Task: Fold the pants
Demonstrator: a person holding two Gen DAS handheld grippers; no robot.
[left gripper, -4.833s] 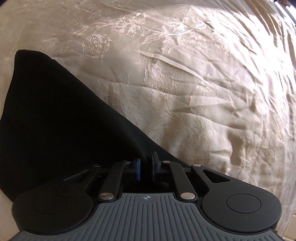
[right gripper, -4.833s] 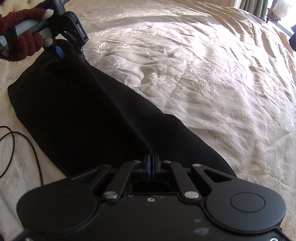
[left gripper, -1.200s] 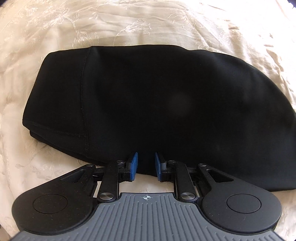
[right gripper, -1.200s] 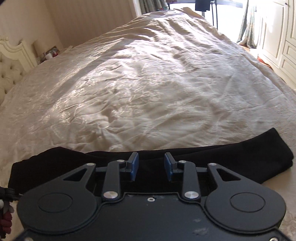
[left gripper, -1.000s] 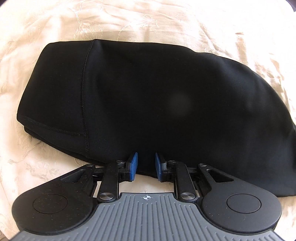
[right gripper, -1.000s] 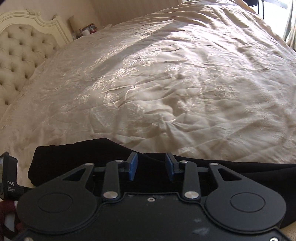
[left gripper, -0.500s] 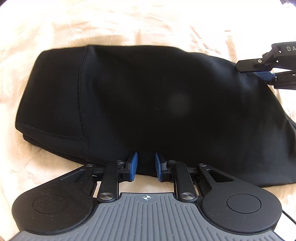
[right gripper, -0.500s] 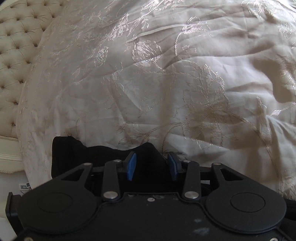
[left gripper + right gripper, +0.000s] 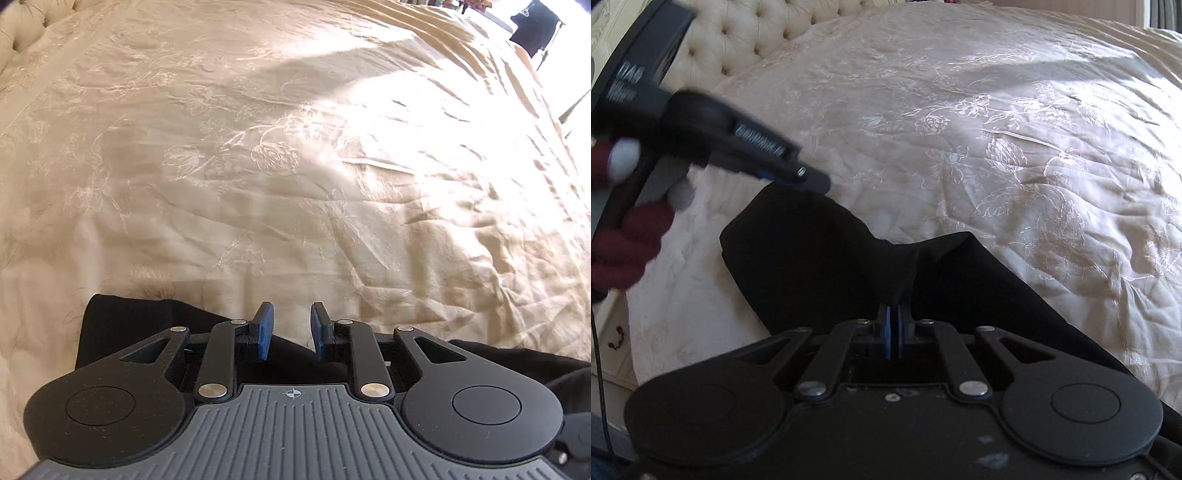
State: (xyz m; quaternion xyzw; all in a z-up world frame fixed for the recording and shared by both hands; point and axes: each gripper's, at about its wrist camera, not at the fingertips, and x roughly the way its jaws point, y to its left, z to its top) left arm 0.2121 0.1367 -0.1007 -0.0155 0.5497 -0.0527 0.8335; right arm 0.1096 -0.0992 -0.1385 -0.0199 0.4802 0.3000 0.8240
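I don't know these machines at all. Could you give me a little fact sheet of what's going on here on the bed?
Place: bed with cream floral bedspread and tufted headboard
Garment: black pants, bunched, partly lifted off the bedspread
Right tongs: shut, pinching a fold of the pants
Left tongs: pads slightly apart, seemingly gripping a raised corner of the pants
Person: hand in a dark red glove holding the left tongs
Fold: not finished
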